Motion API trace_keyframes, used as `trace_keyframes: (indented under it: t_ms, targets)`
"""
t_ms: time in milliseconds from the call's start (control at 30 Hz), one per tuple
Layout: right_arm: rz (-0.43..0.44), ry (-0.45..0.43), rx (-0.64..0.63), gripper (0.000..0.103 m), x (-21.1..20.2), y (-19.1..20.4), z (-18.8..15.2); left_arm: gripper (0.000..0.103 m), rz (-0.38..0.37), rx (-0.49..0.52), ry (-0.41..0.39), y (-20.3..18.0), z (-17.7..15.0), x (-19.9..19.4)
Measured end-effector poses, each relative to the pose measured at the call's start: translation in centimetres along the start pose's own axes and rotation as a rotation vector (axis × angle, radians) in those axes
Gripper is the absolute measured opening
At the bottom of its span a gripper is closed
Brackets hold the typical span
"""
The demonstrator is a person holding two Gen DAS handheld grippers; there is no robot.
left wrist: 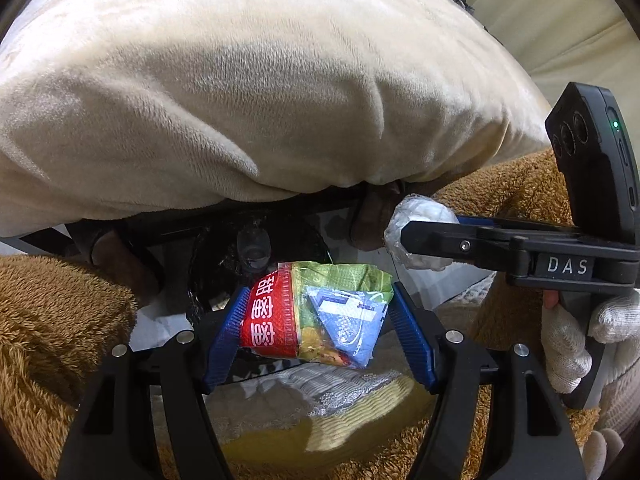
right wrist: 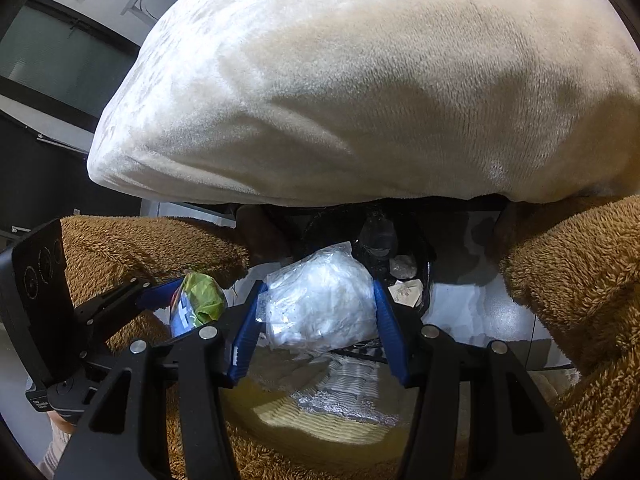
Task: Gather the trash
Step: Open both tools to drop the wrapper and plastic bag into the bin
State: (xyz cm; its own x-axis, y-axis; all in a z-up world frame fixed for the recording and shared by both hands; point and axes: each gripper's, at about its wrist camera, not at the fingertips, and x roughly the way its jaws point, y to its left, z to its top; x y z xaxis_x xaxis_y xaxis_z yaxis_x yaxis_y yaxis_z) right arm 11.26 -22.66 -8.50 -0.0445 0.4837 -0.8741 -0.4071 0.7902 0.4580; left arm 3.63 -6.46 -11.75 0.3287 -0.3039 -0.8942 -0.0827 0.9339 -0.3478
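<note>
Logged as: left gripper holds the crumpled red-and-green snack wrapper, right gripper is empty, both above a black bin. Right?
Not quite: the right gripper is not empty. The right wrist view shows its blue pads shut on a crumpled clear plastic bag. The left gripper does hold the crumpled red-and-green snack wrapper, both above the black bin.

Home living space; cream plush cushion (left wrist: 248, 92); brown fleece blanket (right wrist: 580, 264).

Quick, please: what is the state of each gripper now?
Left gripper: closed on a red-and-green snack wrapper.
Right gripper: closed on a crumpled clear plastic bag.
</note>
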Motion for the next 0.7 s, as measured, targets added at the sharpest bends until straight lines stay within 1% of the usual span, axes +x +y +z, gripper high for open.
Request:
trace_keyframes:
  t_ms: [233, 467, 567, 633, 667, 700]
  targets:
    - [-0.016, 0.037, 0.018, 0.054, 1.1, -0.1, 0.4, 0.069, -0.001, -0.022, 0.041, 0.8, 0.2, 0.5]
    - [-0.024, 0.051, 0.036, 0.055, 1.7, -0.5, 0.8, 0.069, 0.006, -0.020, 0.049, 0.5, 0.3, 0.4]
    - [-0.016, 0.041, 0.042, 0.056, 1.6, -0.6, 0.8, 0.073, 0.006, -0.005, 0.055, 0.3, 0.3, 0.4]
    - [-0.003, 0.029, 0.049, 0.061, 1.4, -0.8, 0.9, 0.074, 0.036, 0.010, 0.053, 0.1, 0.2, 0.5]
    - [0.001, 0.024, 0.053, 0.065, 1.3, -0.9, 0.9, 0.074, 0.041, 0.014, 0.054, 0.0, 0.2, 0.5]
    - [0.004, 0.020, 0.055, 0.066, 1.3, -1.0, 0.9, 0.074, 0.040, 0.016, 0.054, -0.1, 0.2, 0.5]
